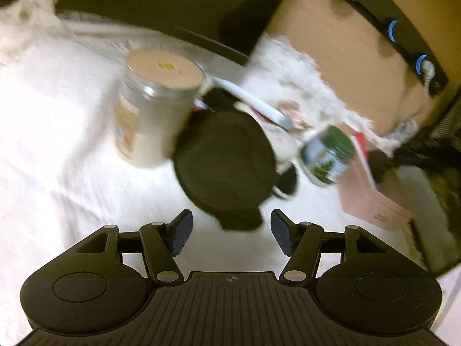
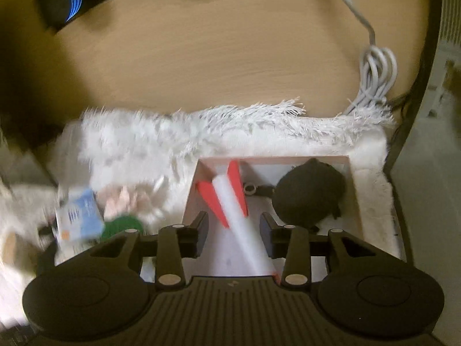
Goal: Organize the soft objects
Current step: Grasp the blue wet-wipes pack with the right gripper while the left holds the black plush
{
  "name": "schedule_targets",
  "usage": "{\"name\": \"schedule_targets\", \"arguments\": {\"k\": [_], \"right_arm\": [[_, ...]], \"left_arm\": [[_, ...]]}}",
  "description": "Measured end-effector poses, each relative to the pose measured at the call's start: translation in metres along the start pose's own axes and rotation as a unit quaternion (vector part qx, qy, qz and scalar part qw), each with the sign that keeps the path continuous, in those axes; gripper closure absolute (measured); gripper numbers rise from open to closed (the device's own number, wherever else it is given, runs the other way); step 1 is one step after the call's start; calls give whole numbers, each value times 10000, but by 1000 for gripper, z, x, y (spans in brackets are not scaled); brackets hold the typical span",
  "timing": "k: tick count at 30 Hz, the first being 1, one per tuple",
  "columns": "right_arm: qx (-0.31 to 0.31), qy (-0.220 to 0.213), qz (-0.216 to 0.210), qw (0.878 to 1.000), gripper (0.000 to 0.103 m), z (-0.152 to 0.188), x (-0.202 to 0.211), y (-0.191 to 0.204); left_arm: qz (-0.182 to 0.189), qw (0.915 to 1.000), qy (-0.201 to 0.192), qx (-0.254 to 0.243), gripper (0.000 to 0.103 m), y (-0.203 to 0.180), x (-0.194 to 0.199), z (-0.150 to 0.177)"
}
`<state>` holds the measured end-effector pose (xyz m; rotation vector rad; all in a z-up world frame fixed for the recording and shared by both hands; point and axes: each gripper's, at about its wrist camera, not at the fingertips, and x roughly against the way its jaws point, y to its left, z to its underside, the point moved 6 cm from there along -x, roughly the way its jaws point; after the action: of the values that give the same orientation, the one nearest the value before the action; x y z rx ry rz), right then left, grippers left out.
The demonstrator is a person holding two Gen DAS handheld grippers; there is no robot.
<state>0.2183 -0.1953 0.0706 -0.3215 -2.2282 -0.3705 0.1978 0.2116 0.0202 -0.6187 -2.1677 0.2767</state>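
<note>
**No readable text in either view**

Motion blur leaves nothing legible. Ahead and left of the left tool, a clear plastic jar with a beige lid carries a small yellow sticker and a tan label, both unreadable. Ahead and right, a green-lidded jar shows a blurred picture label. Left of the right tool, a blue-and-white printed packet is equally smeared.

Both cameras look down close over the white blanket; left faces a black hat, right an open box; both catch the wooden desk.
</note>
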Motion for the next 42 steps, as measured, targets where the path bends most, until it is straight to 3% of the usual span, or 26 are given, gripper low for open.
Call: {"name": "schedule_targets", "arguments": {"k": [1,3,7,10,13,15,17,23,24,27,28,30,32,35,37,42], "right_arm": [[226,-78,105,9997,60,8,7,9],[599,-363,410,9967,45,21,21,24],[945,-1196,731,9856,36,47,51,55],[1216,-855,254,9886,36,63,55,80],[1114,-549,-60,9922,36,72,56,88],[1187,-491,-42,9917,36,77,56,90],[1369,-478,80,9894,36,82,56,91],[1864,-448,289,9810,36,100,51,99],[1894,-416,291,9806,36,103,48,100],[2082,-327,315,9770,36,109,35,110],[2181,-333,283,9749,36,110,33,114],[2427,-375,135,9693,36,108,29,128],[2685,-458,-56,9622,36,102,25,147],[2660,-429,-619,9610,36,78,15,180],[2572,-226,-1032,9606,36,54,-2,205],[2411,562,-1489,9574,36,3,-66,250]], "left_arm": [[-68,9999,-84,0,38,1,0,-4],[-153,9996,-209,110,38,2,0,-13],[-168,9990,-359,225,38,-3,-6,-30],[-3,9992,-403,26,38,-22,-13,-39],[-109,9973,-597,-403,37,-44,-23,-42],[-524,9925,-596,-929,37,-54,-38,-36],[-1110,9823,-485,-1429,37,-56,-55,-24],[-1711,9705,-417,-1646,34,-30,-74,-16],[-1699,9711,-424,-1622,37,-26,-75,-18],[-1453,9754,-544,-1567,70,-17,-71,-25],[-1420,9754,-629,-1563,76,-16,-67,-27],[-1415,9755,-753,-1509,78,-11,-53,-30],[-1128,9826,-721,-1288,78,-3,-42,-27],[-791,9915,-565,-861,78,10,-25,-20],[-529,9956,-476,-616,79,15,-14,-16],[40,9988,-407,-255,80,24,12,-8]]}}
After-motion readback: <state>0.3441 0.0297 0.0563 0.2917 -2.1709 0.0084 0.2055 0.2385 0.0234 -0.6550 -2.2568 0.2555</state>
